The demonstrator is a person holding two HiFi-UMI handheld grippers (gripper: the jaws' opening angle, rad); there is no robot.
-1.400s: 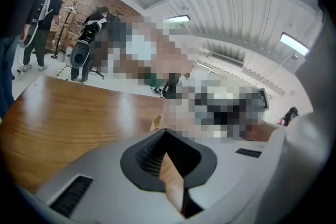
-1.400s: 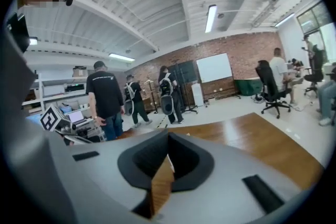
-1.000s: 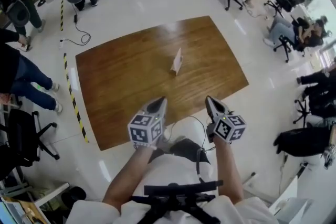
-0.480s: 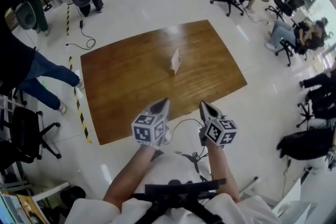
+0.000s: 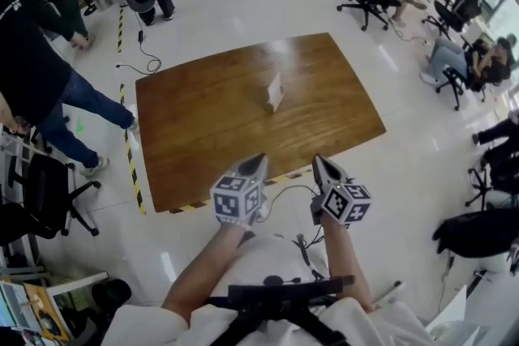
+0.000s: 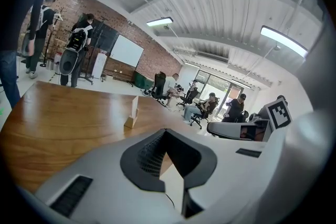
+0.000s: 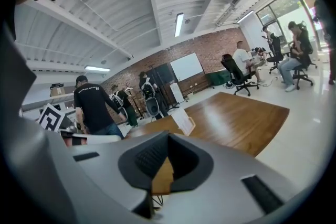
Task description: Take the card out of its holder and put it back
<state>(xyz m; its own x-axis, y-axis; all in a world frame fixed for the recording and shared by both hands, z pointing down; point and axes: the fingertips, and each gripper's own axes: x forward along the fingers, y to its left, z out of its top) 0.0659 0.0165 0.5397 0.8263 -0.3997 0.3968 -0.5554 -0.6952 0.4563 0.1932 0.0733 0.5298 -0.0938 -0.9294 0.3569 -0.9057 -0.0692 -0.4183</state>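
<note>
A white card [image 5: 276,85] stands upright in a small wooden holder [image 5: 271,104] near the middle of the brown table [image 5: 203,134]. The left gripper view shows the card [image 6: 134,106] to the left of centre, and the right gripper view shows the same card [image 7: 184,120] straight ahead. My left gripper [image 5: 258,163] and right gripper [image 5: 317,163] hover side by side over the table's near edge, well short of the card. Both are shut with nothing between the jaws, which meet at the tip of the left gripper [image 6: 164,131] and of the right gripper [image 7: 168,135].
A person in dark clothes [image 5: 36,61] stands left of the table, beside black office chairs [image 5: 36,198]. Yellow-black tape [image 5: 130,166] runs along the floor by the table's left edge. A cable [image 5: 285,190] lies under my grippers. Seated people and chairs [image 5: 454,53] fill the right side.
Both grippers have shifted a little along the table's near edge, still shut and side by side. The person in dark at the left has stepped further into view. The card has not moved.
</note>
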